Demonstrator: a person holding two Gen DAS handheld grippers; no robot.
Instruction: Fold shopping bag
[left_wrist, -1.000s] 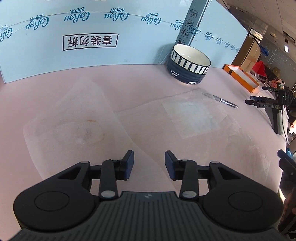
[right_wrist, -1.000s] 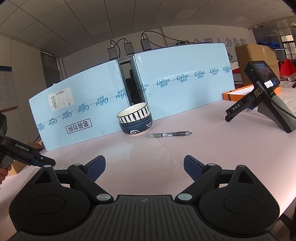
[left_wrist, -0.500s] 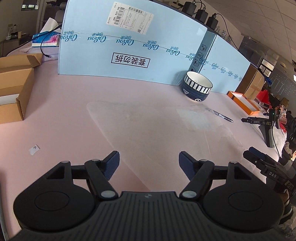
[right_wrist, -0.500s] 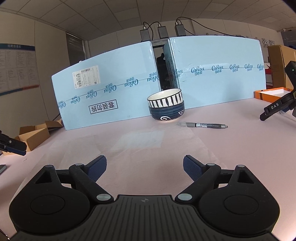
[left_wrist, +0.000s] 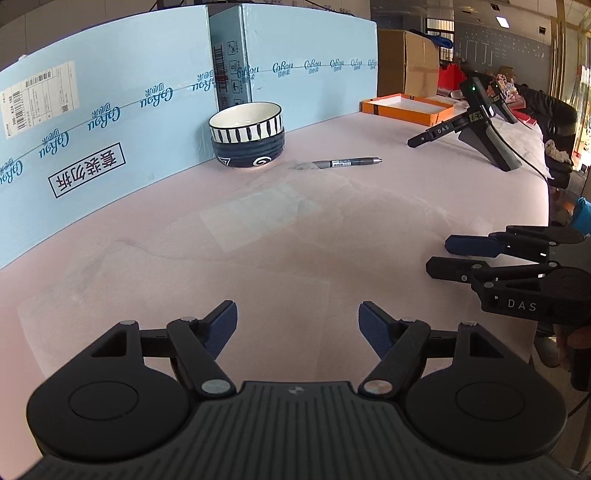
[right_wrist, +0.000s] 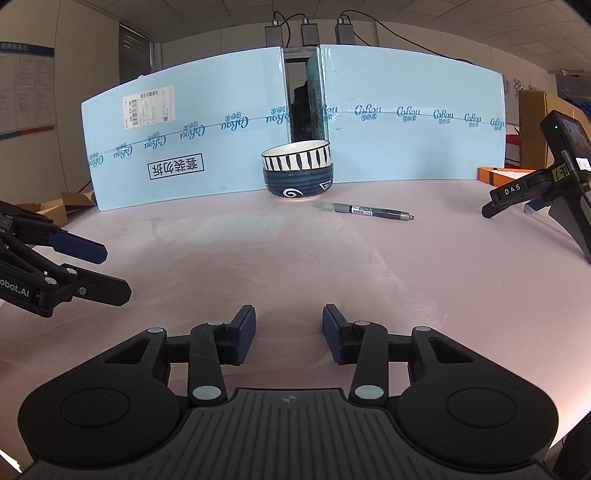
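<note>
The shopping bag (left_wrist: 258, 214) is a thin, see-through film lying flat on the pink table (left_wrist: 461, 192); in the right wrist view the bag (right_wrist: 258, 251) is only a faint sheen. My left gripper (left_wrist: 297, 314) hovers low over the bag's near part with its jaws opening and only the flat film under the gap. My right gripper (right_wrist: 289, 314) sits low at the bag's near right side, jaws closing, a gap still between the pads. Whether film lies between them I cannot tell. Each gripper shows in the other's view: right gripper (left_wrist: 439, 254), left gripper (right_wrist: 116, 273).
A striped bowl (left_wrist: 246, 134) stacked in a dark one stands at the back against blue foam boards (left_wrist: 110, 110). A pen (left_wrist: 347, 162) lies beside it, touching the bag's far corner. A spare gripper on a stand (left_wrist: 480, 125) and an orange tray (left_wrist: 406, 107) are at the right.
The left gripper has swung across the table toward the right gripper and rolled, with its jaws spreading wider. The right gripper dipped slightly and its jaws came much closer together.
</note>
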